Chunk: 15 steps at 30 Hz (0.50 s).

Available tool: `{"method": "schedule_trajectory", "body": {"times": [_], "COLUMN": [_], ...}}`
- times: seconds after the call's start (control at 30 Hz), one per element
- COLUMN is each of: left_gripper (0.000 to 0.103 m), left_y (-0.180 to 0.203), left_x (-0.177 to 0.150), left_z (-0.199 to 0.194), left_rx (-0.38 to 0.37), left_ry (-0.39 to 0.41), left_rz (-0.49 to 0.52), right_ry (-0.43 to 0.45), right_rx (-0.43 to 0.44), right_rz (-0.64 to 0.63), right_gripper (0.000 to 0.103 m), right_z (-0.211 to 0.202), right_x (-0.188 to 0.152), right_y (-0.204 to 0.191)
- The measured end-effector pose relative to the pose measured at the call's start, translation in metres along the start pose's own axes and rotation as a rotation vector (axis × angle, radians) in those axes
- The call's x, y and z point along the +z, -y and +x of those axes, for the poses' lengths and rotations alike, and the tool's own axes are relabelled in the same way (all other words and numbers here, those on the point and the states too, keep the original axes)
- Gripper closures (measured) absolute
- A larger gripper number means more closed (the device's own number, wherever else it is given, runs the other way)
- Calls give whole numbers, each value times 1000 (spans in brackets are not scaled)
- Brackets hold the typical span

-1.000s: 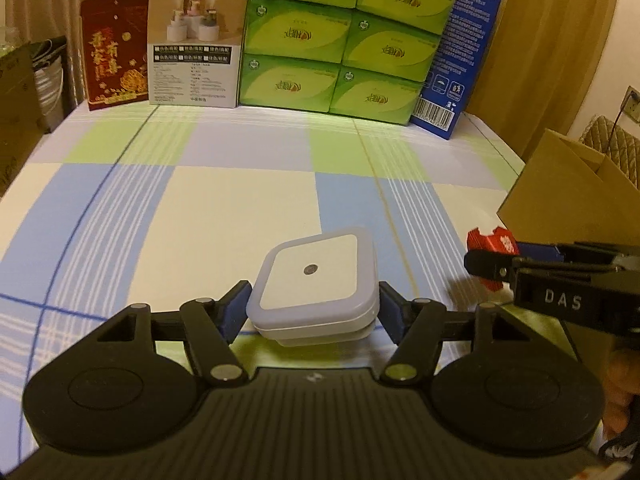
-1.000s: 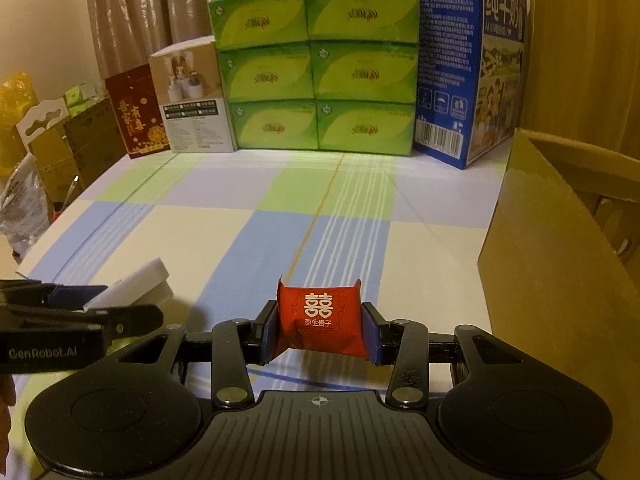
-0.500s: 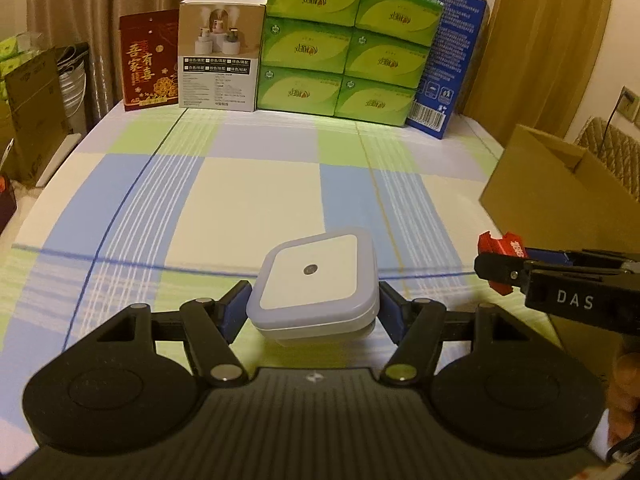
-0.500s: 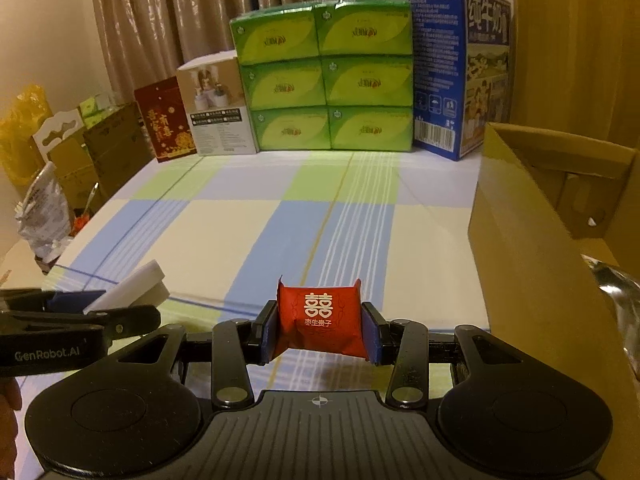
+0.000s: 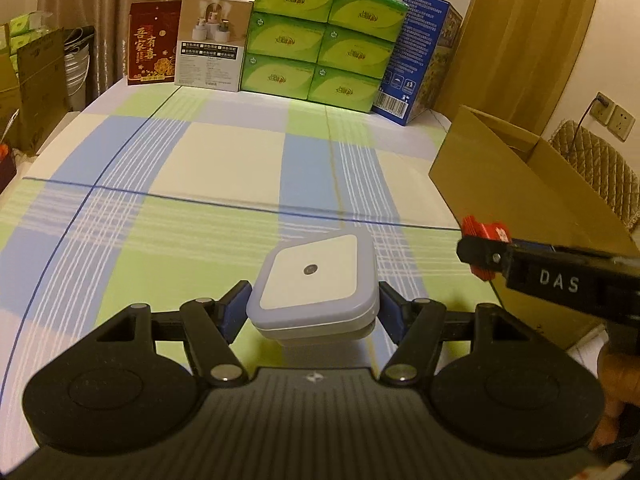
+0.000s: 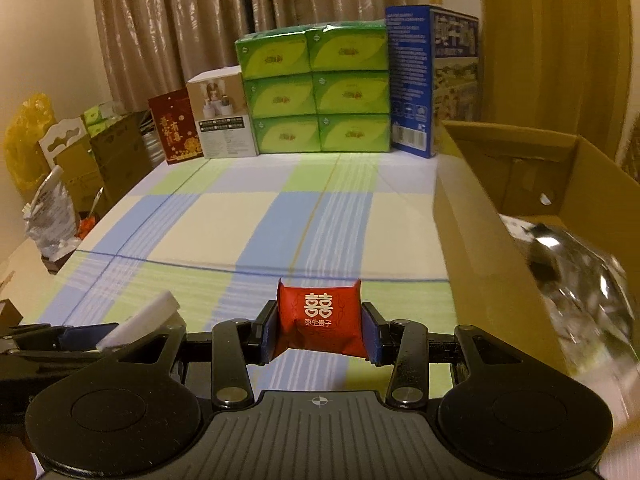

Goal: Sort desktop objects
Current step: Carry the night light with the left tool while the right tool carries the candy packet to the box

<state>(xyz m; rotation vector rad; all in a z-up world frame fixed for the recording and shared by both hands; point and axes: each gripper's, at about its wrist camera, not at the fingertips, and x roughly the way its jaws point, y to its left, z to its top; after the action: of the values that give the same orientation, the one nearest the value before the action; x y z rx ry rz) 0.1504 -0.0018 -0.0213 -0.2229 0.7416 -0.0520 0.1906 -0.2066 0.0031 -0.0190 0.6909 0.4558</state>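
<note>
Two items are being carried above the checked tablecloth point(image 5: 224, 152) toward the cardboard box point(image 6: 484, 248). The left gripper point(image 5: 312, 308) is being kept clenched on a square white night light point(image 5: 314, 280); the right gripper point(image 6: 319, 330) is clamped on a red candy packet point(image 6: 319, 320) bearing white characters. Each should be brought clear over the box rim before being released.
</note>
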Motion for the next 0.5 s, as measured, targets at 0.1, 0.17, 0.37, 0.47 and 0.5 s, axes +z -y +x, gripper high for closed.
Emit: {"method": "schedule_trajectory", "body": {"times": [0.1,0.17,0.37,0.47,0.5], "left_gripper": [41,41,41,41,41], "left_y": [3,6,14,19,21], "left_x": [-6,-10,-23,-26,-27], "left_z": [-12,-21,-51,-66,-71], "left_rx": [13,21,34,37,35], "left_ry": [1,1,6,14,16], "left_rz": [-12,-15,-24,-22,-20], "right_ry": [0,1,22,26,27], "right_rx": [-6,-6,9,8,7], "right_rz": [17,16,-28,-24,-19], "right_gripper": [63,63,63,63,63], "right_z": [-16,-26,-55,-70,-76], "right_x": [-9,-15,-28,-35,-38], "right_y": [3,3,-4,-4,-4]}}
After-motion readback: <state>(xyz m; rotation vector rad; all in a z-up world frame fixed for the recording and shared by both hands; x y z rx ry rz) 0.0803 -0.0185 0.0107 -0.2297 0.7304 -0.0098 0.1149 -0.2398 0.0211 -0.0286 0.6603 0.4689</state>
